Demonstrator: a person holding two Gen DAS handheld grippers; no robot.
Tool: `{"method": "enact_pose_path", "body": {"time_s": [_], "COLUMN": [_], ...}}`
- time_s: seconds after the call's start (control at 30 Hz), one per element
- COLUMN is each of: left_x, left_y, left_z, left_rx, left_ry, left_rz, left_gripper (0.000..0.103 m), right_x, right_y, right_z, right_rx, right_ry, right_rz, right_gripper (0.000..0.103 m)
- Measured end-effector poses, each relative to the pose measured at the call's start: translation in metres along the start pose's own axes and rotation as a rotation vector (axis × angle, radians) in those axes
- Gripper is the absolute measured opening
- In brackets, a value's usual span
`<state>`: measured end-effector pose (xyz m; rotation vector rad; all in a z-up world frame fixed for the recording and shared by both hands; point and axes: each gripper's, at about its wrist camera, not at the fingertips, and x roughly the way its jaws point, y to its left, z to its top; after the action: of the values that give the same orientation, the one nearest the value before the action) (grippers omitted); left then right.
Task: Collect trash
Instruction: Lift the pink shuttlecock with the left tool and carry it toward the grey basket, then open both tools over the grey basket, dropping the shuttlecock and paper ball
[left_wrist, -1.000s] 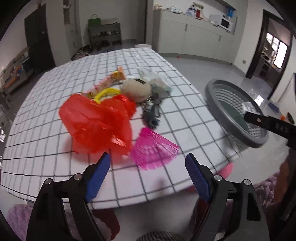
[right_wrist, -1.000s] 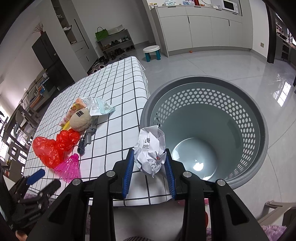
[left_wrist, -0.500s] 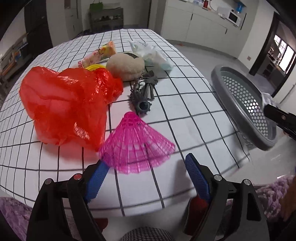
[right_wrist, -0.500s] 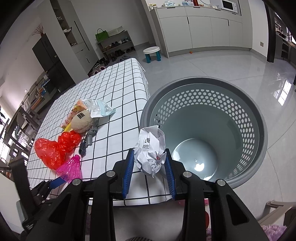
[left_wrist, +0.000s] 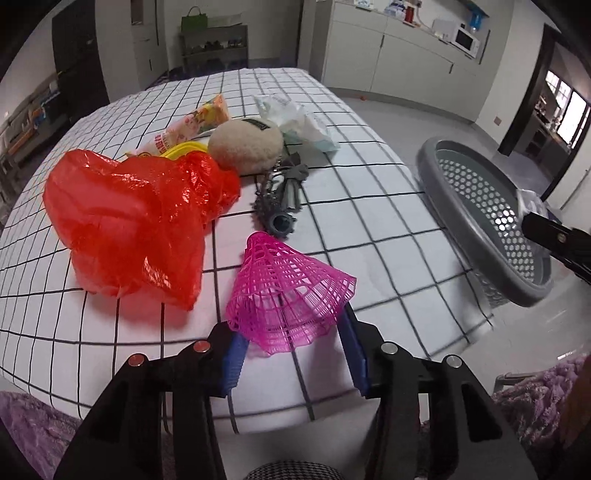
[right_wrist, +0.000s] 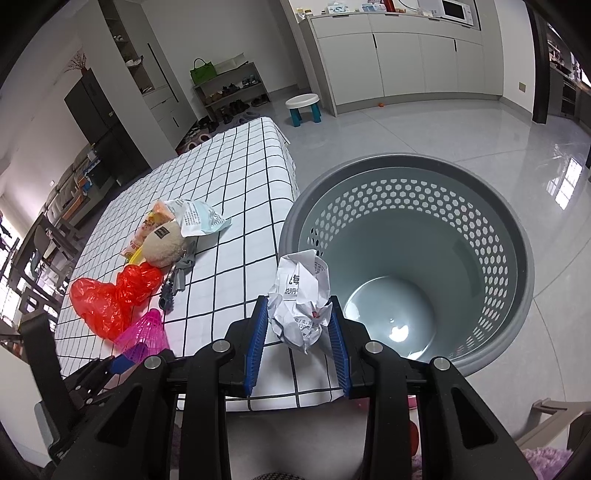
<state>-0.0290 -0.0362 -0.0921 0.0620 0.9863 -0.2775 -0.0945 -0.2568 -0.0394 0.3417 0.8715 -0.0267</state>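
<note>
Since a second ago the left gripper (left_wrist: 291, 354) has pushed forward over the table edge, and its blue fingers (left_wrist: 232, 360) now bracket the skirt of the pink shuttlecock (left_wrist: 286, 291), narrowed around it though whether they pinch yet I cannot tell. The right gripper (right_wrist: 297, 345) has not moved, clamped on the crumpled paper ball (right_wrist: 301, 301) above the near rim of the grey basket (right_wrist: 517, 295), presumably poised to drop it. Beyond the shuttlecock lie a red plastic bag (left_wrist: 129, 225), a spiky grey keychain (left_wrist: 280, 199), a beige pouch (left_wrist: 245, 146) and wrappers (left_wrist: 299, 120) on the checked tablecloth (left_wrist: 369, 206). White cabinets (right_wrist: 406, 62) line the far wall.
</note>
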Motion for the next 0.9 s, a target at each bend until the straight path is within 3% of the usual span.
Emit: {"method": "enact_pose_path", "body": {"time_s": [0.33,0.63,0.9], "left_x": [-0.030,-0.034,-0.033], "left_y": [-0.039,-0.086,-0.133], "left_z": [0.002,0.035,0.065], "left_rx": [0.114,0.212,0.300], "left_ry": [-0.073,-0.107,-0.121], "left_rz": [-0.054,-0.129,-0.182], "left_gripper": [0.043,0.043,0.043], "right_x": [-0.013,-0.030,-0.038], "right_y": [-0.014,-0.055,-0.079], "right_z": [0.001,0.015,0.030], "right_rx": [0.035,0.126,0.113], "right_ry": [-0.028,-0.053,-0.042], "right_rz": [-0.023,-0.087,-0.143], "right_gripper": [0.031,0.031,0.031]}}
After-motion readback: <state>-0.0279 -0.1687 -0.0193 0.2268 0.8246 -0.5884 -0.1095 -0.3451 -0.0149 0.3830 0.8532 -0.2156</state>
